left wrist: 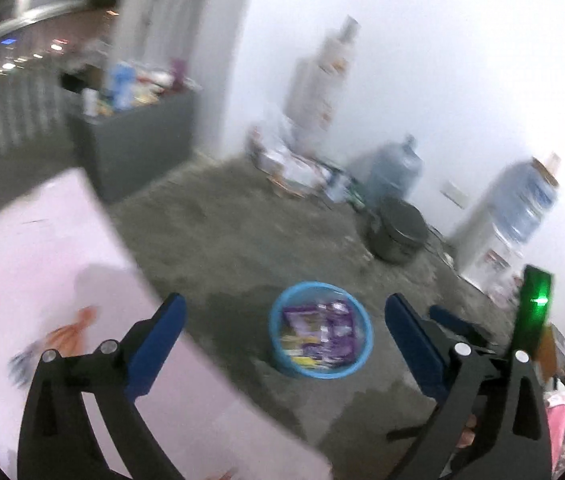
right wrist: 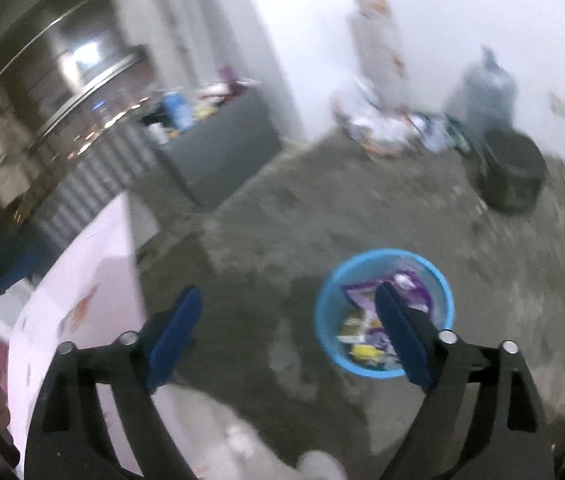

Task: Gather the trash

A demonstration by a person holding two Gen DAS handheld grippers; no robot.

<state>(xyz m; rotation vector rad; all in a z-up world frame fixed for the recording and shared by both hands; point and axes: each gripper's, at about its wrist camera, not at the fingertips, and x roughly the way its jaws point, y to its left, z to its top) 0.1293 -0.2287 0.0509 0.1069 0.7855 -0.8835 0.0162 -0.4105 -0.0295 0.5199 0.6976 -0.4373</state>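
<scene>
Both hand-held grippers, left (left wrist: 284,320) and right (right wrist: 288,320), hang wide and empty above the blue bin (left wrist: 321,330) of light, crinkly wrappers (left wrist: 318,326), best pinched at a loose edge.

Grey concrete floor (left wrist: 242,240): blue bin (left wrist: 364,346), dark pot (left wrist: 396,236), water jug (left wrist: 396,172).

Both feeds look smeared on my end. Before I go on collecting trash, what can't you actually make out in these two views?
- Blue bin: purple wrappers show, but motion blur hides print and item count; in the right wrist view a finger covers part of it.
- Orange scrap on the pink table: smeared, type unclear.
- Clutter on the grey cabinet: blurred and small.
- Left gripper and right gripper: open, empty.
</scene>
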